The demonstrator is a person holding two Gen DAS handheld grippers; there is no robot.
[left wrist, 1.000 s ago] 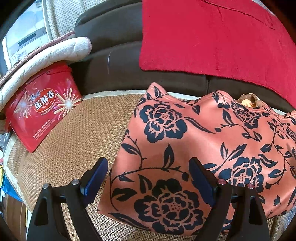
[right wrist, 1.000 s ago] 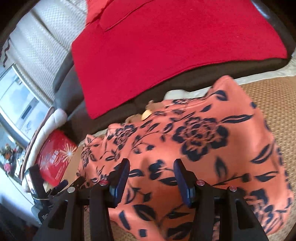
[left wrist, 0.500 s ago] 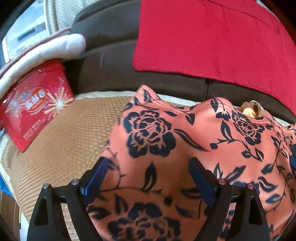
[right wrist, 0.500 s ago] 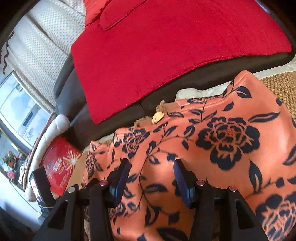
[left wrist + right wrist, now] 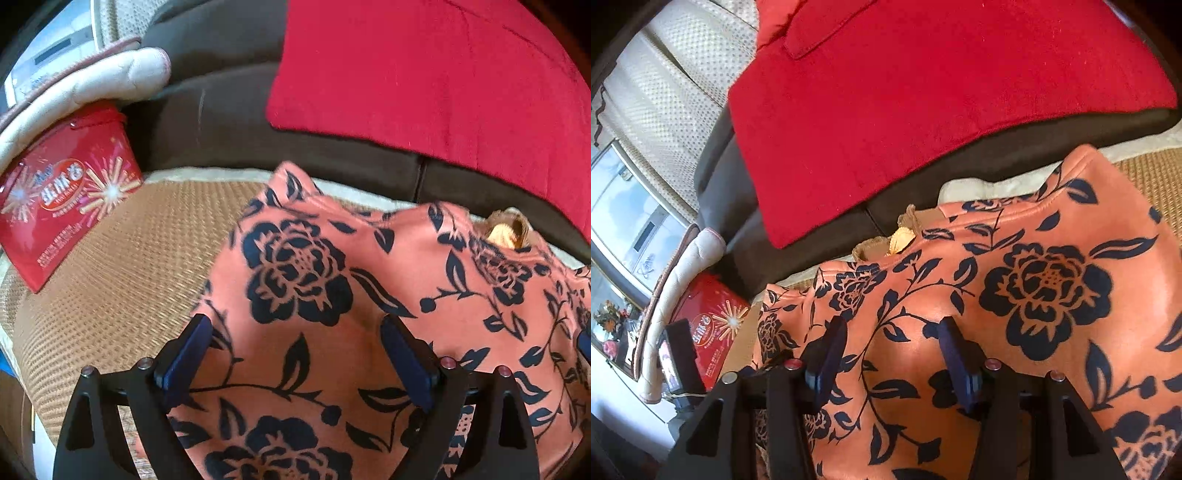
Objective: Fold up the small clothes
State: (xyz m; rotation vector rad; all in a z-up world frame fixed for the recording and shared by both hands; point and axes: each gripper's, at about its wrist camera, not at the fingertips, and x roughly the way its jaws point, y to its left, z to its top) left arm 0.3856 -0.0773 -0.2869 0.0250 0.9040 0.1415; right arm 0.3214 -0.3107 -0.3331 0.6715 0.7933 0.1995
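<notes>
The floral garment (image 5: pixel 369 314) lies spread on the woven mat (image 5: pixel 122 266) under both claws, left gripper (image 5: pixel 295 354) wide apart and right gripper (image 5: pixel 892 350) likewise gaping, neither holding cloth, with a red box (image 5: pixel 62 206) far left and a red blanket (image 5: pixel 923 103) draped on the brown sofa (image 5: pixel 221 110) beyond.

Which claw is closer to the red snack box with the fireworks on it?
Left. The left claw hangs over the flowery cloth beside the red snack box; the right claw is farther along the cloth.
</notes>
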